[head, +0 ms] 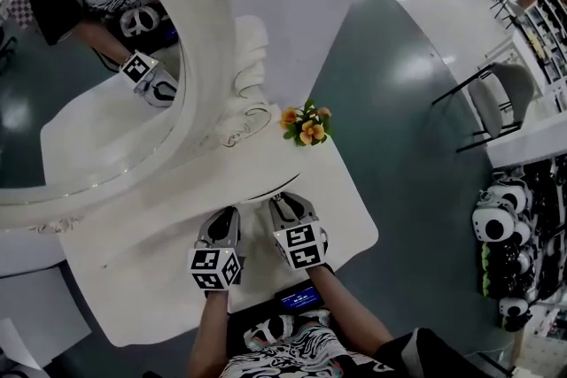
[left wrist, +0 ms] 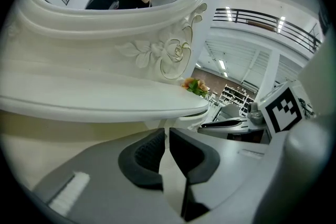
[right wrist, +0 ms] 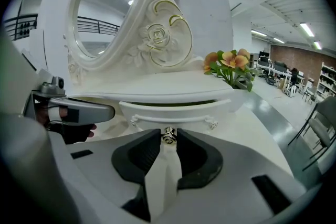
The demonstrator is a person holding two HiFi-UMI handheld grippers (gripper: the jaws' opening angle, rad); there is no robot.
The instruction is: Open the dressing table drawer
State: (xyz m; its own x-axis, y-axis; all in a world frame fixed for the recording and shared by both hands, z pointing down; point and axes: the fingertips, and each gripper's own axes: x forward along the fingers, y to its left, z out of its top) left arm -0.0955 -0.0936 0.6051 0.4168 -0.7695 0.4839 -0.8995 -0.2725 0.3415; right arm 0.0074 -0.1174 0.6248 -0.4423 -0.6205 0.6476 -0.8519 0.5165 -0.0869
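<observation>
The white dressing table (head: 168,226) carries a large oval mirror (head: 89,66). Its drawer front (right wrist: 173,109) sits just under the tabletop with a dark gap above it, and a small metal knob (right wrist: 168,135) is at its middle. My right gripper (right wrist: 168,141) is shut on that knob, one pad pressing each side. In the head view the right gripper (head: 285,203) reaches to the table's front edge. My left gripper (left wrist: 167,136) hovers beside it below the tabletop edge, shut, with nothing between its pads. In the head view the left gripper (head: 225,215) is left of the right one.
Orange artificial flowers (head: 306,124) stand on the table's right corner. A grey chair (head: 496,97) and a pile of panda toys (head: 500,235) stand off to the right on the grey floor. The mirror reflects a person and a marker cube (head: 140,68).
</observation>
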